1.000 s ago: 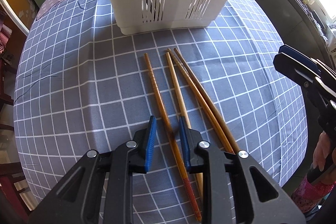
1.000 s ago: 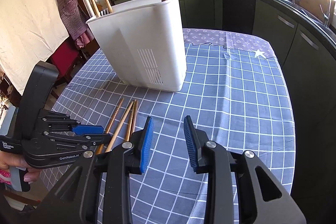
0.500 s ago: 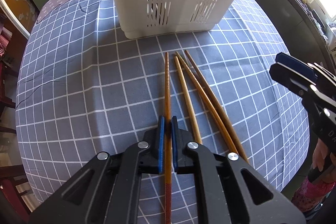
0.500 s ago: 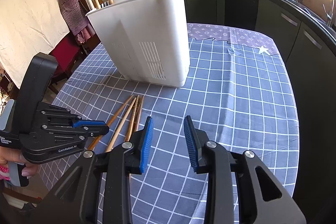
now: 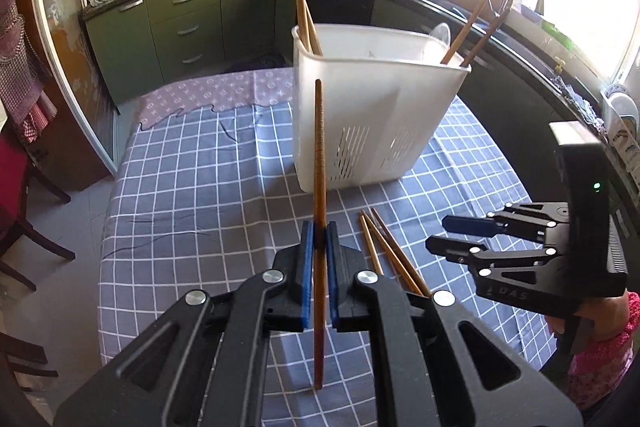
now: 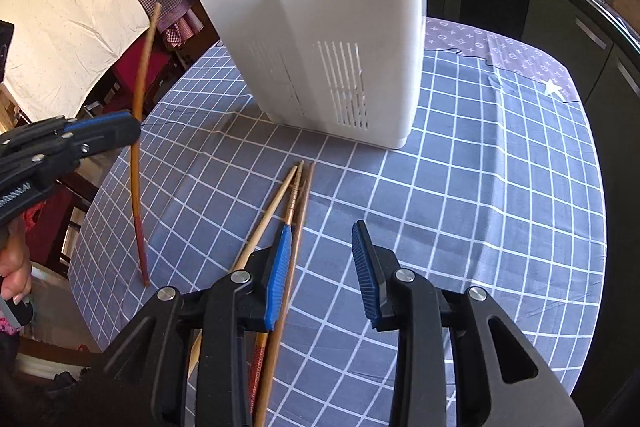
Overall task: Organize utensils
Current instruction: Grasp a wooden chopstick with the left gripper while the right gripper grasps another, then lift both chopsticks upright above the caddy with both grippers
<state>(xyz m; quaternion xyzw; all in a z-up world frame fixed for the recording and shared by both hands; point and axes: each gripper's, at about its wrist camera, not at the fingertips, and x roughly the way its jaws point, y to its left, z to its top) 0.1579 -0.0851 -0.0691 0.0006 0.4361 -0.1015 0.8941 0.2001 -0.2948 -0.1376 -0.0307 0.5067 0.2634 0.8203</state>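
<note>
Left gripper (image 5: 319, 247): ribbed blue jaws clamped on a slender brown wooden chopstick (image 5: 319, 155), centre frame. Right gripper (image 6: 320, 267): jaws apart and empty, having just narrowed, over three wooden chopsticks (image 6: 294, 195) on the grey checked cloth-covered desk (image 6: 480, 187).

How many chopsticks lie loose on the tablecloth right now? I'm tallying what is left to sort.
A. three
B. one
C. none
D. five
A: three chopsticks lie side by side on the checked tablecloth in front of the white holder, while a fourth chopstick is clamped off the cloth in the left gripper.
</note>
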